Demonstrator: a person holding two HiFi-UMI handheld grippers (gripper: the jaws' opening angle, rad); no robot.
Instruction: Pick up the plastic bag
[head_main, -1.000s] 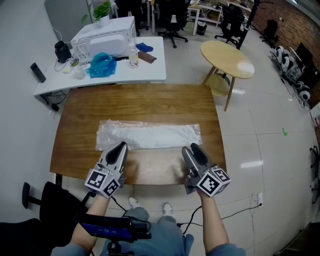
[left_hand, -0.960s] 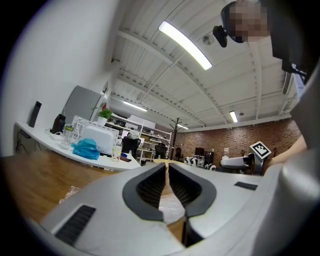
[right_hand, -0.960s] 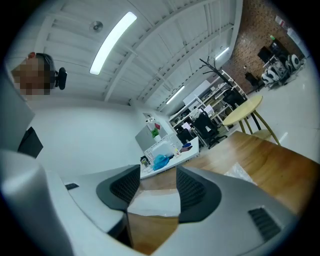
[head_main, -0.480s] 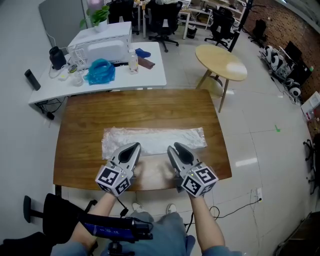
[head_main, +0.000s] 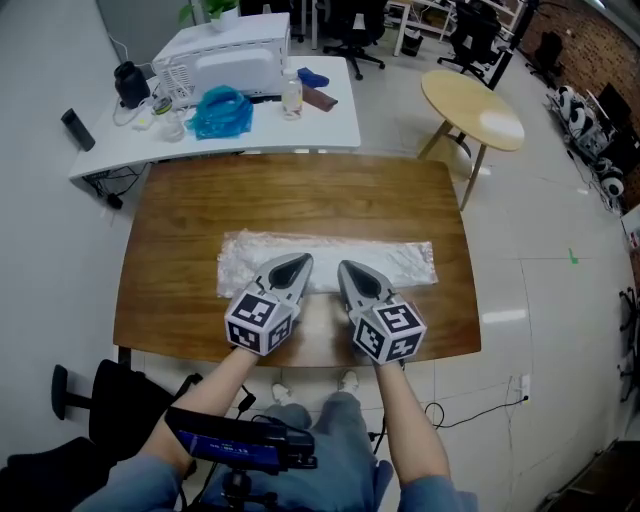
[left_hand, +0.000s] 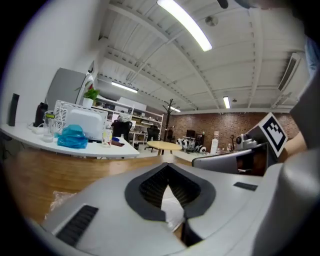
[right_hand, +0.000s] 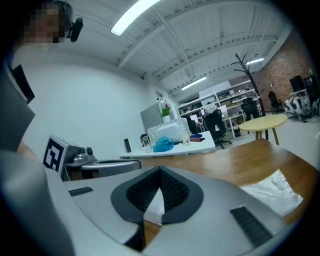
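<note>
A long, crinkled clear plastic bag lies flat across the middle of the wooden table. My two grippers sit side by side on its near edge, close to its middle. The left gripper has its jaws together, and in the left gripper view a bit of white plastic shows pinched at its tips. The right gripper is also shut, with white film caught between its pads. The bag's right end lies loose on the wood.
Beyond the table stands a white desk with a white appliance, a blue bag, a bottle and small items. A round wooden table stands at the far right. A black chair is at the near left.
Both grippers have moved forward and toward each other, from the table's near edge onto the bag. The right jaws have closed.
</note>
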